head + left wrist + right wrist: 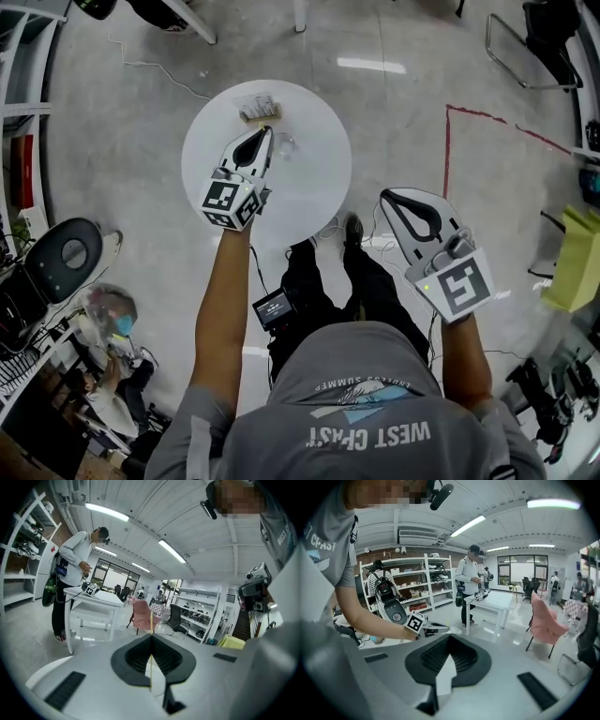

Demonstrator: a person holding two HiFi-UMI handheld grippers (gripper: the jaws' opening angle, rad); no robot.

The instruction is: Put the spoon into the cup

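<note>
A round white table (319, 187) stands in front of me in the head view. A small clear cup (285, 145) sits on it just right of my left gripper's tip (268, 132). In the left gripper view the left gripper (151, 638) is shut on a thin pale spoon (151, 620), seen edge-on and sticking out past the jaws. I cannot make out the spoon in the head view. My right gripper (388, 196) hangs off the table's right side over the floor, shut with nothing in it (449, 637). From the right gripper view, the left gripper (425, 628) shows at the left.
A small packet of wooden items (258, 111) lies at the table's far edge. A red tape line (446, 141) marks the floor to the right. A person (75, 573) stands at a white desk (93, 597), with a pink chair (140, 616) and shelves (417, 588) around.
</note>
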